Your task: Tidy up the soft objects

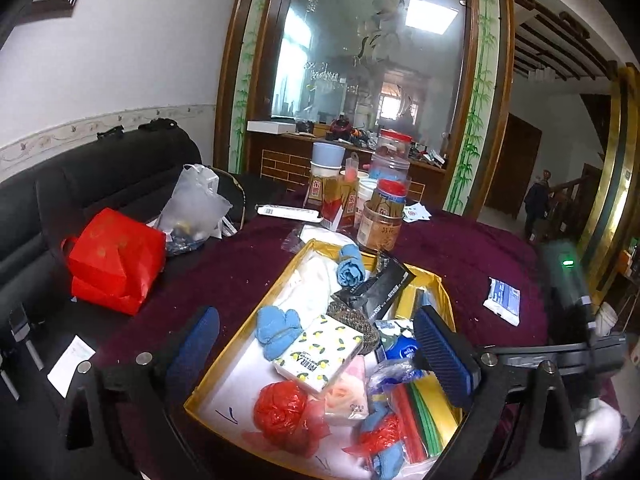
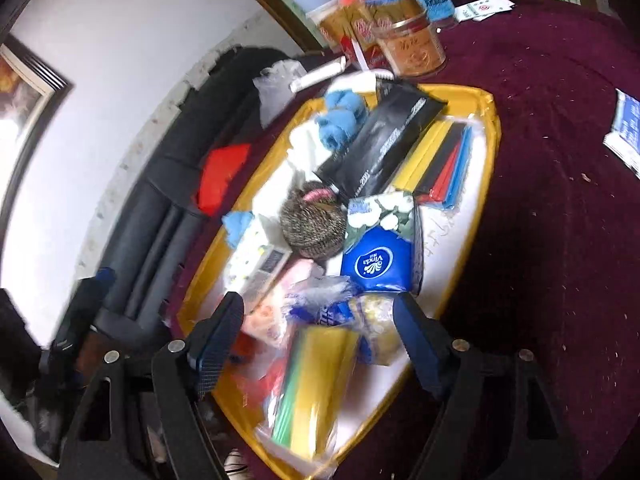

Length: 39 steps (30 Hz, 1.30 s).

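- We see the round worktop (image 1: 240, 264) under a plum velvet cloth, and on it the shallow gold-rimmed cardboard tray (image 1: 208, 380) where nearly all the soft things already lie.
- Our right gripper (image 2: 318, 338) hangs over the tray's near end with its jaws apart and nothing pressed between them; a clear bag of yellow, green and red folded cloths (image 2: 320, 380) lies directly below the gap, its long axis running away from us along the fingers' line.
- Our left gripper (image 1: 316, 344) is also spread wide and empty, above the tray's middle, over a lemon-print tissue pack (image 1: 318, 354).
- One soft thing lies outside: a small white-and-blue wipes packet (image 1: 502, 300) on the cloth to the right of the tray. We judge the right hand nearer to it, so the reach would go rightward, off the tray's edge.
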Available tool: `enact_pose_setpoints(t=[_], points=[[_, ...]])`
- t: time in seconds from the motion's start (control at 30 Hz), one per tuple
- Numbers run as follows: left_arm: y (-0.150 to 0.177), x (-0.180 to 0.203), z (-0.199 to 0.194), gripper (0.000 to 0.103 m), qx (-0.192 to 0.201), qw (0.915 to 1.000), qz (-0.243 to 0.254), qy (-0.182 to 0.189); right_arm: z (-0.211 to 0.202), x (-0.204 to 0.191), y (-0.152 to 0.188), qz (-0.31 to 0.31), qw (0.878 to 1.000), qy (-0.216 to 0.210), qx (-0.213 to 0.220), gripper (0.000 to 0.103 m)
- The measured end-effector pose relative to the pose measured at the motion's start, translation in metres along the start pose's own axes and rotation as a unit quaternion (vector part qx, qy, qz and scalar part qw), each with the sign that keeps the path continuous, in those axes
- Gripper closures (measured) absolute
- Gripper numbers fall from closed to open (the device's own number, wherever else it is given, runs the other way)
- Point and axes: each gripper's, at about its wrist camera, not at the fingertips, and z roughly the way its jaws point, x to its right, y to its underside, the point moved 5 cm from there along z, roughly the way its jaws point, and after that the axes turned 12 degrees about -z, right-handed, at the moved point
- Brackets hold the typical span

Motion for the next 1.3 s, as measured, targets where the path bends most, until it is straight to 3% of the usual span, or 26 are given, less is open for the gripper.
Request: enact_pose_setpoints(t=[0.1, 0.2, 0.23, 0.37, 0.53, 0.7, 0.93, 1.3], points=[[-0.004, 0.006, -0.020, 0.000, 0.066, 0.9955, 0.023, -0.065, -0.030, 0.001, 0.007, -0.020, 0.998, 0.030, 0.044, 0.026], [-0.005, 0.017, -0.040, 0.000, 0.126, 0.9892, 0.036, -0.066, -0.053, 0.000, 0.020, -0.049, 0.993, 0.077, 0.078, 0.024], [-0.002, 0.019, -0.039, 0.000, 0.126, 0.9896, 0.035, -0.061, -0.058, -0.002, 0.024, -0.059, 0.990, 0.093, 0.085, 0.022], [0.014, 0.022, 0.001, 0.000, 0.029, 0.9965, 0.034, -0.071, -0.064, -0.007, 0.038, -0.096, 0.980, 0.145, 0.098, 0.021], [0.021, 0.019, -0.002, 0.000, 0.041, 0.9950, 0.022, -0.088, -0.050, -0.021, 0.053, -0.159, 0.965, 0.193, 0.079, 0.020], [0.024, 0.011, -0.001, 0.000, 0.037, 0.9930, 0.015, -0.111, -0.038, -0.030, 0.063, -0.188, 0.958, 0.204, 0.067, 0.020], [0.031, 0.002, 0.010, 0.000, 0.011, 0.9924, 0.011, -0.122, -0.031, -0.036, 0.067, -0.203, 0.954, 0.211, 0.057, 0.019], [0.032, -0.003, 0.012, 0.000, 0.010, 0.9912, 0.022, -0.130, -0.030, -0.039, 0.066, -0.203, 0.955, 0.208, 0.054, 0.018]])
